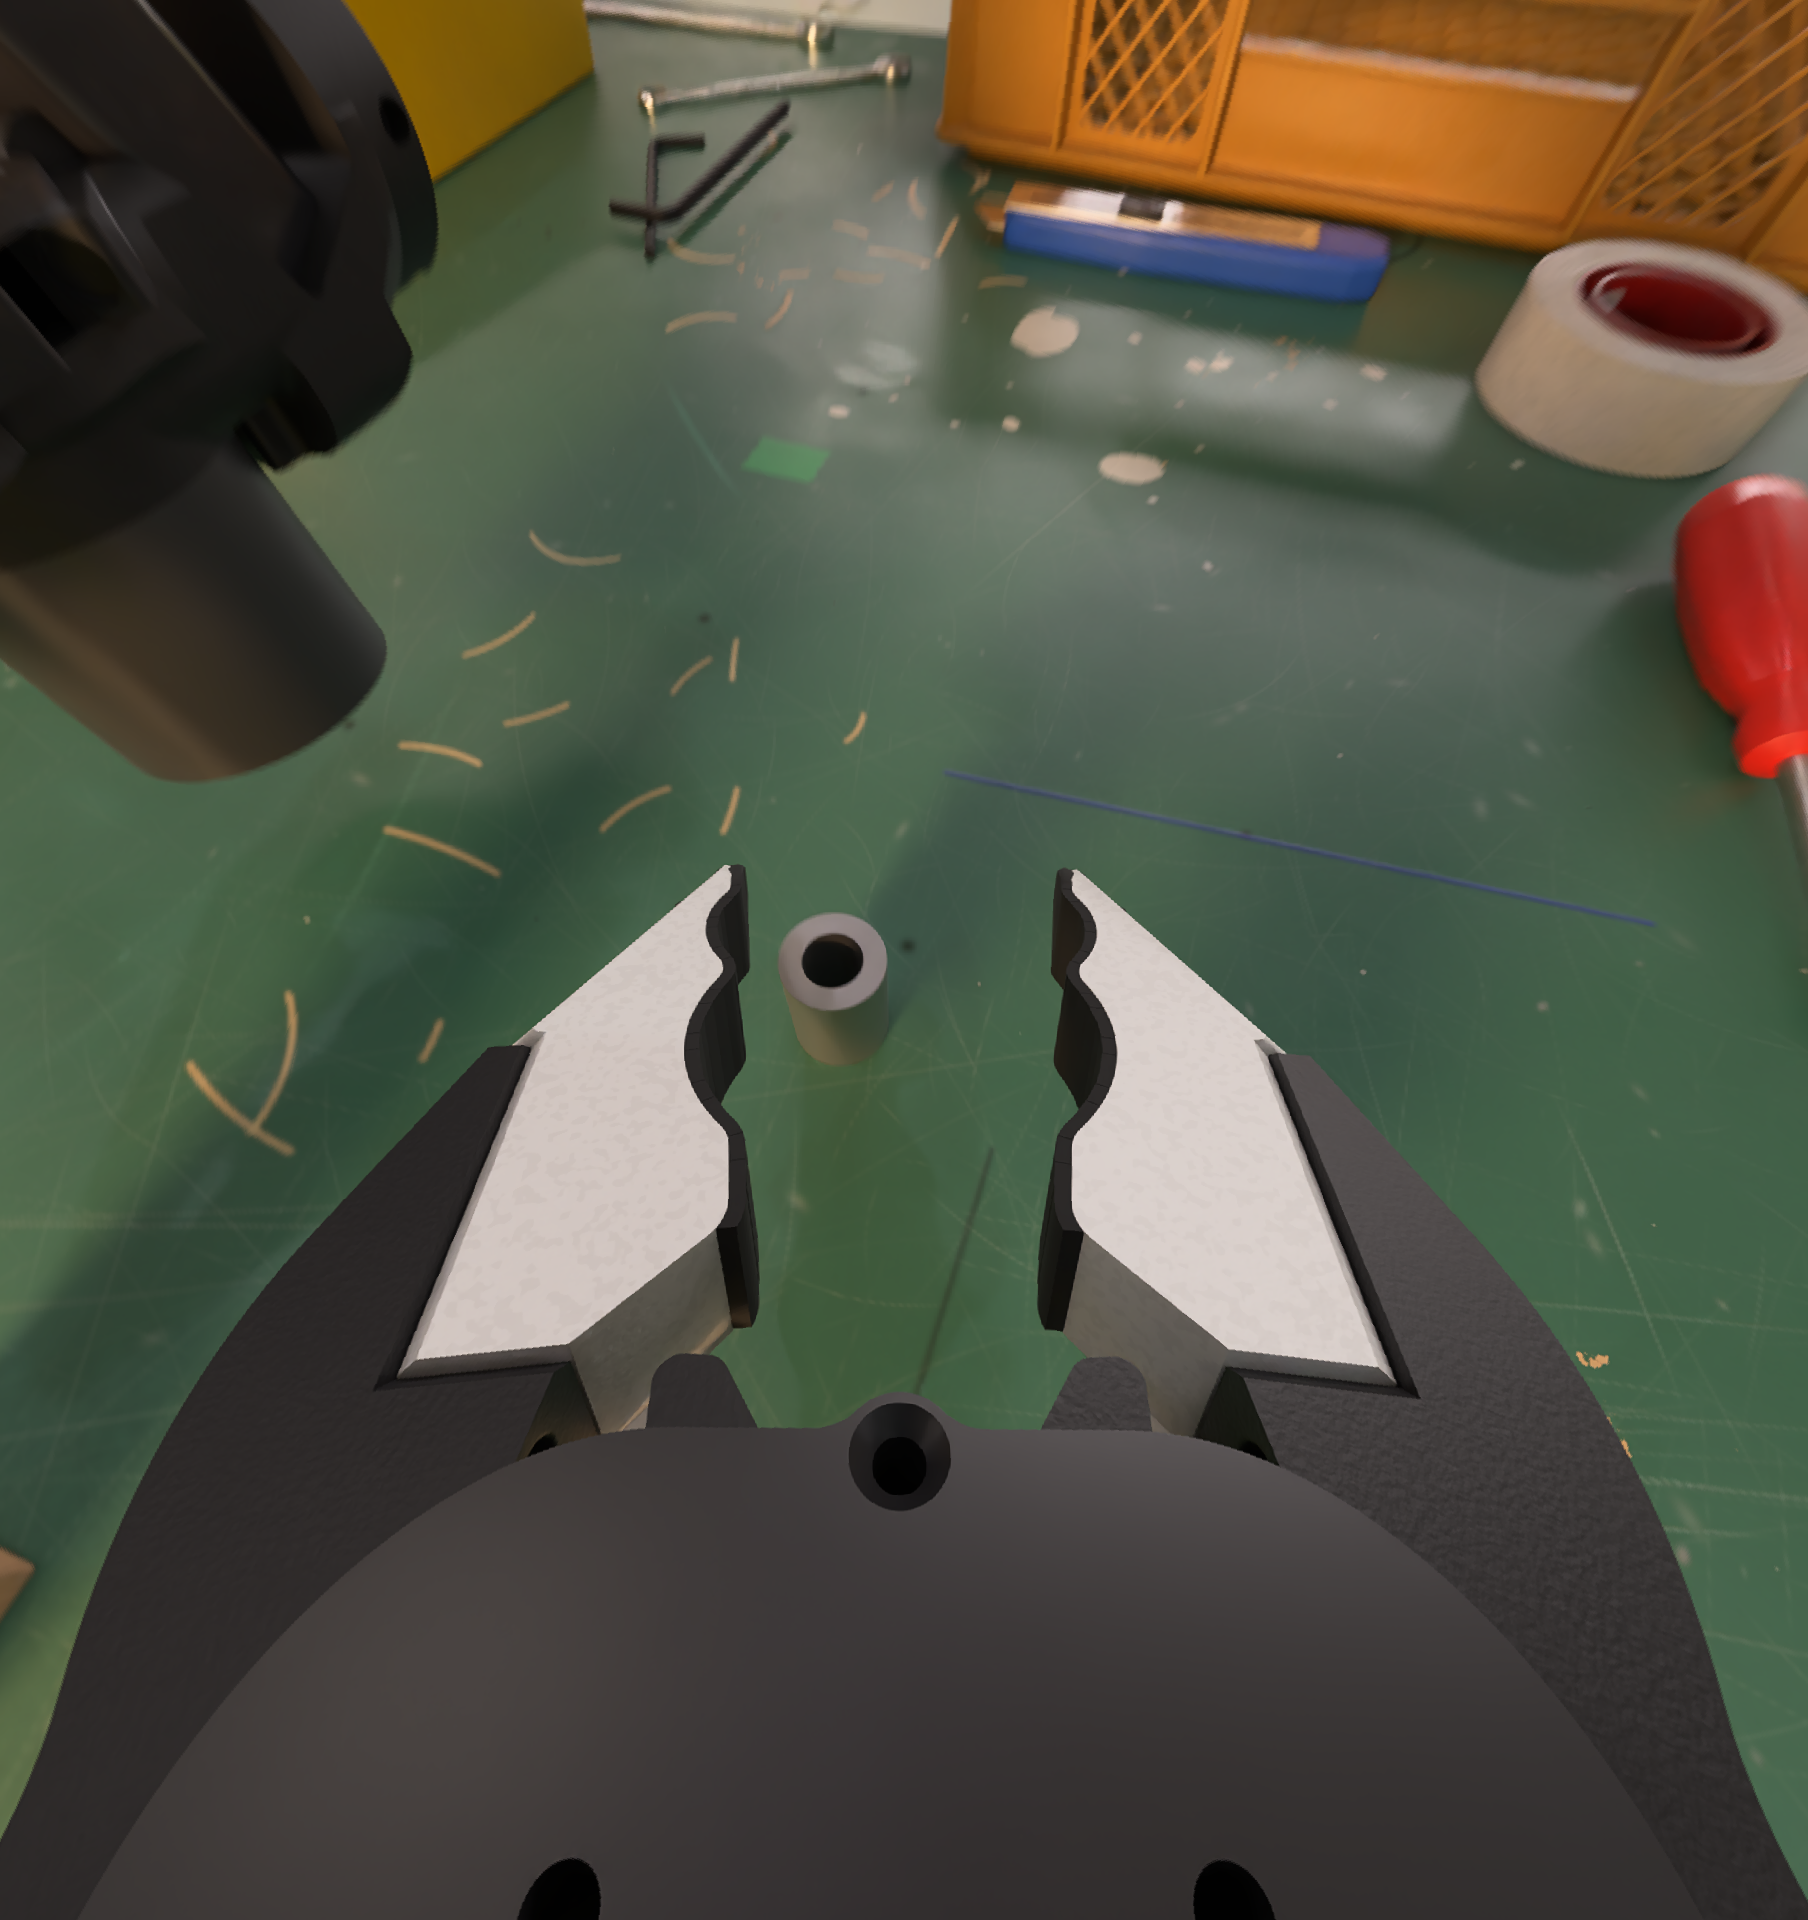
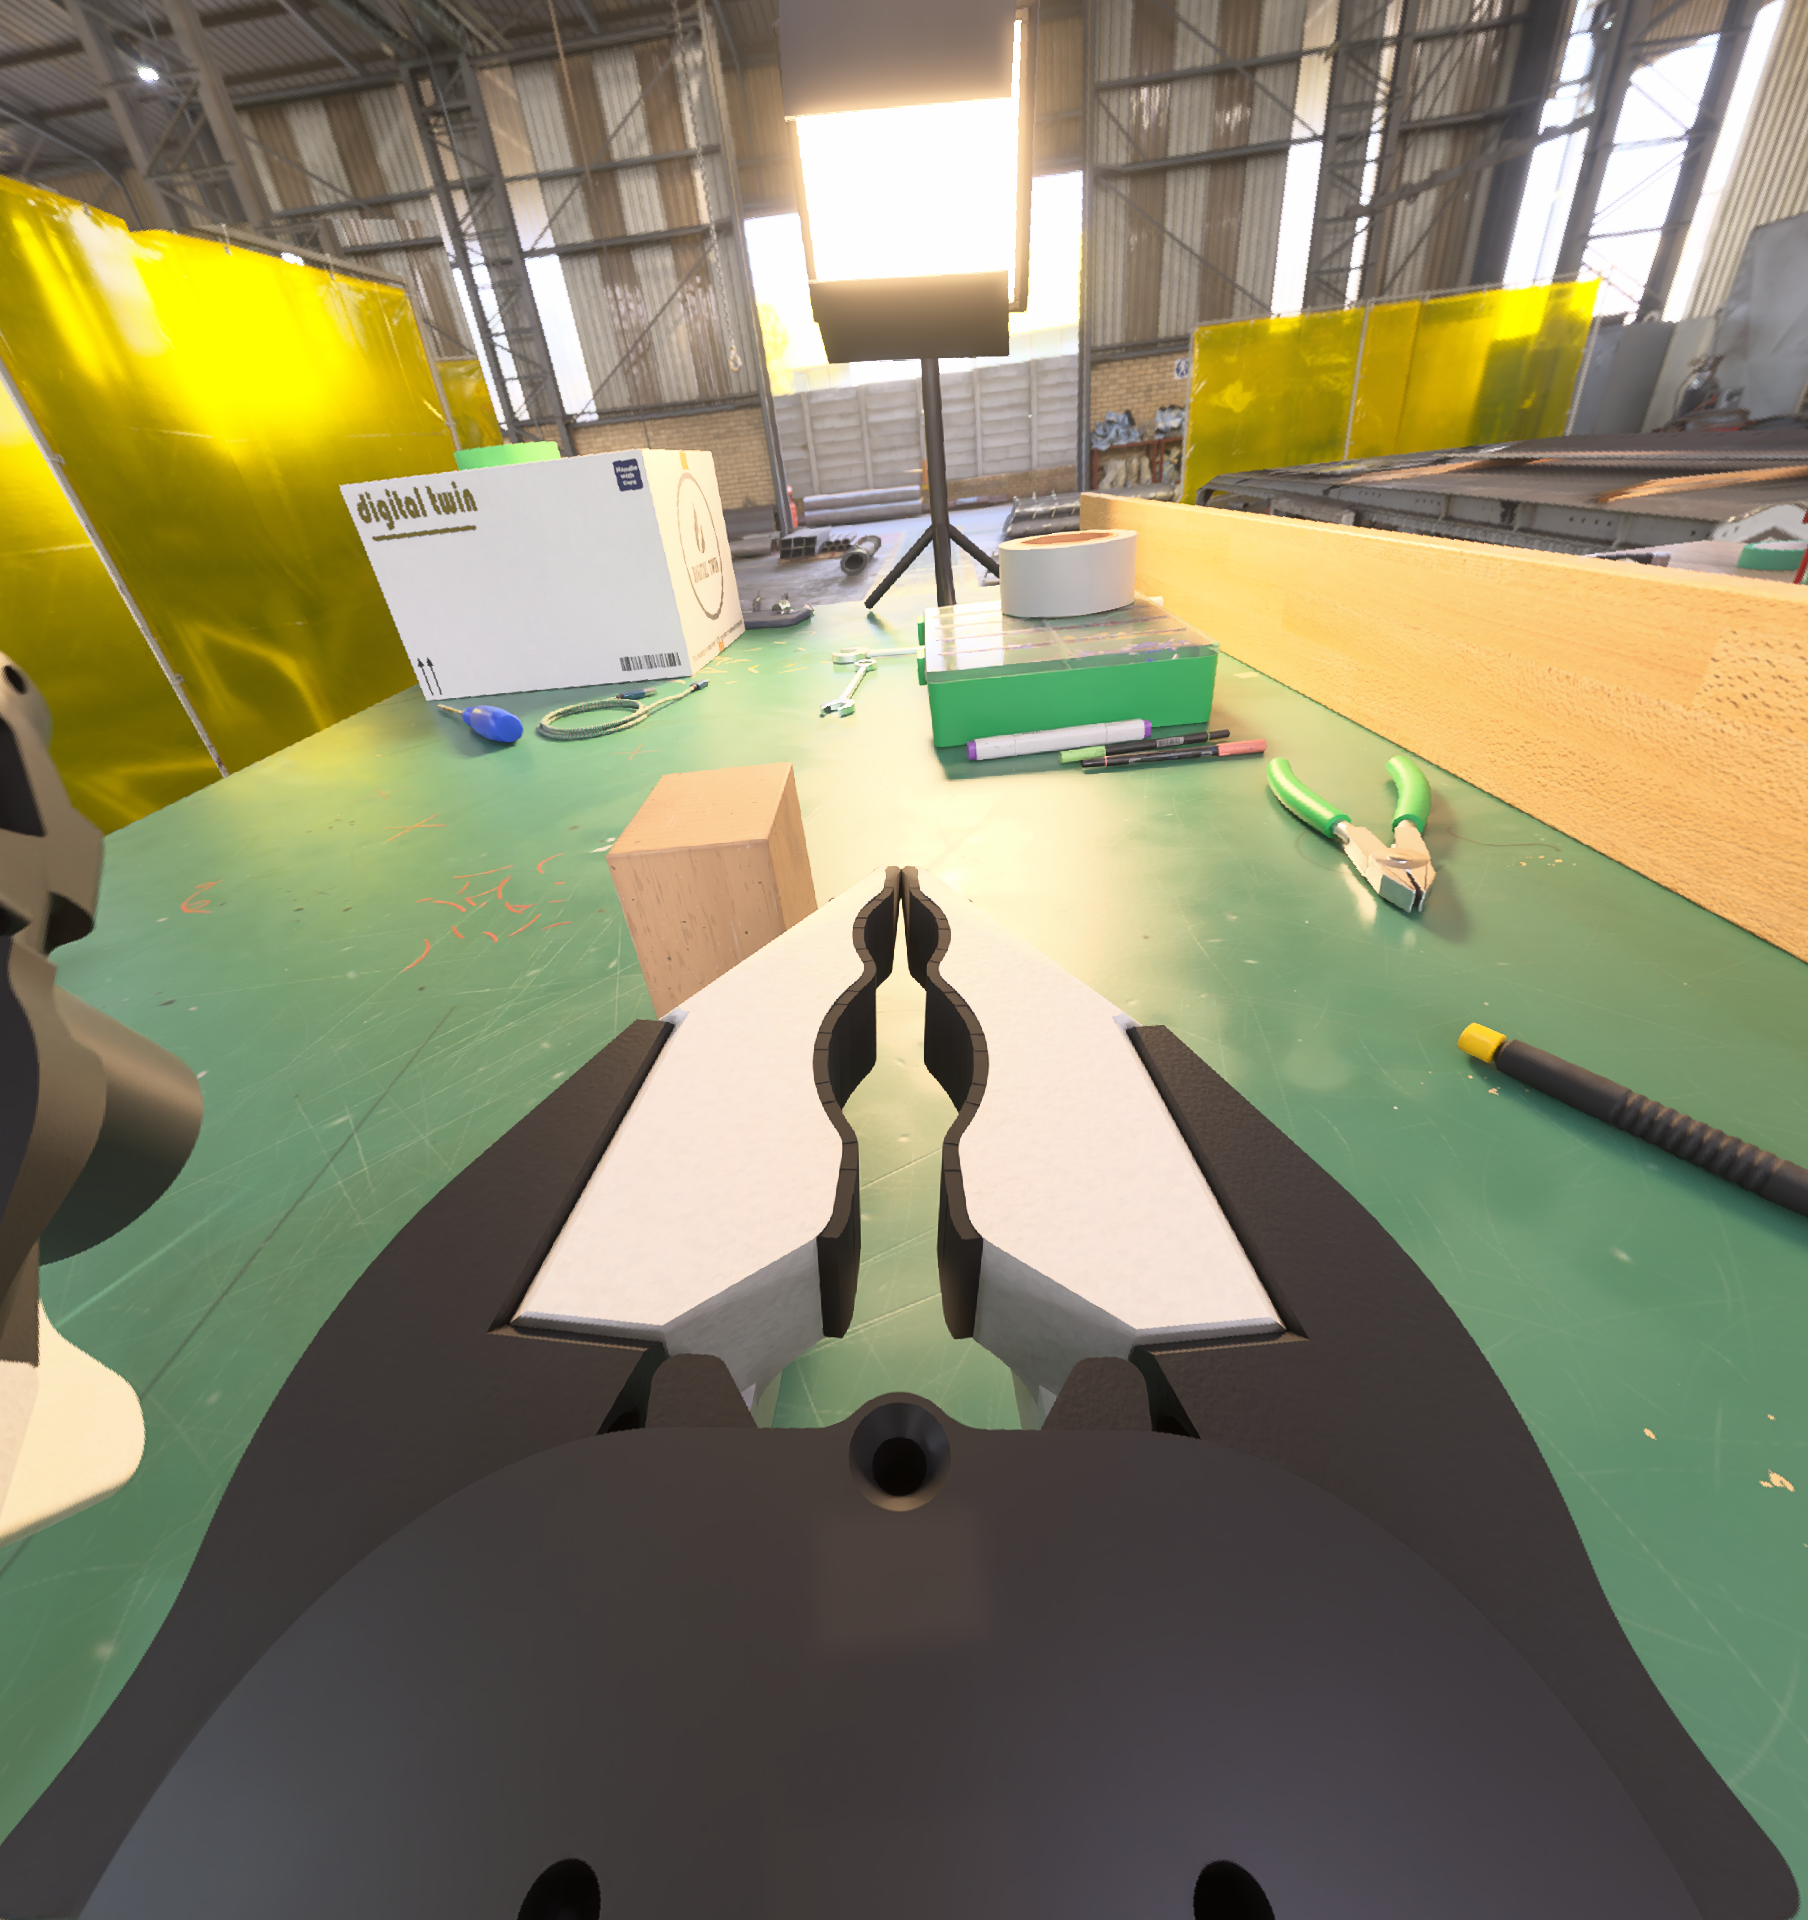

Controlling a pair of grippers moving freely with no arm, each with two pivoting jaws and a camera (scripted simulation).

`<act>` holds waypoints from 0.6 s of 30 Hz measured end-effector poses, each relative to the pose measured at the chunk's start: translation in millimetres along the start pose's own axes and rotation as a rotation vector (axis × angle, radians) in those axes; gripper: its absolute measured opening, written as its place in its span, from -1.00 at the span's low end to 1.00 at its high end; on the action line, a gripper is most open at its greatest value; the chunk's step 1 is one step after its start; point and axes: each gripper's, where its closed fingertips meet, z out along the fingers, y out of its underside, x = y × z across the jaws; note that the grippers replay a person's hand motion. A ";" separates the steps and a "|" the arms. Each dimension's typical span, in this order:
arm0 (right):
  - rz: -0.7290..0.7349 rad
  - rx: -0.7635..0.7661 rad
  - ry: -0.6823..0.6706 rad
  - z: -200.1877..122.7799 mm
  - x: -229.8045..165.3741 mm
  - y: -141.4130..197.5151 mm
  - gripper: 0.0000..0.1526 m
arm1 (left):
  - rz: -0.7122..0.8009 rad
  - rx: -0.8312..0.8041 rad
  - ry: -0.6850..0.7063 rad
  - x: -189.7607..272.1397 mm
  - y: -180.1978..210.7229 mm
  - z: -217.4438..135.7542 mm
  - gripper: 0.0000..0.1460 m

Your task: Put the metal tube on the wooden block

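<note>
Left wrist view showing the left gripper [image 1: 900, 883] spreading wide around the upright metal tube [image 1: 834, 987] standing on the green table [image 1: 1295, 1039], right wrist view showing the right gripper [image 2: 901, 878] pressing together beside the wooden block [image 2: 708, 883].

The left gripper [image 1: 900, 904] had a matte black domed body with a countersunk screw hole centred behind the fingers and two round holes farther back. Its fingers [image 1: 609, 1143] were speckled white wedges edged with black scalloped pads. The right gripper [image 2: 902, 878] was of identical build and colouring.
</note>
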 end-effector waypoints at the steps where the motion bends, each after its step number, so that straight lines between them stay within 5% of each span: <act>1: 0.003 0.000 -0.002 0.0 0.2 0.0 -1.00 | -0.003 -0.024 -0.019 0.8 3.9 1.5 -0.20; 18: 0.014 -0.007 -0.018 1.4 0.5 0.7 -1.00 | 0.069 -0.249 0.042 -12.5 37.5 1.8 -0.34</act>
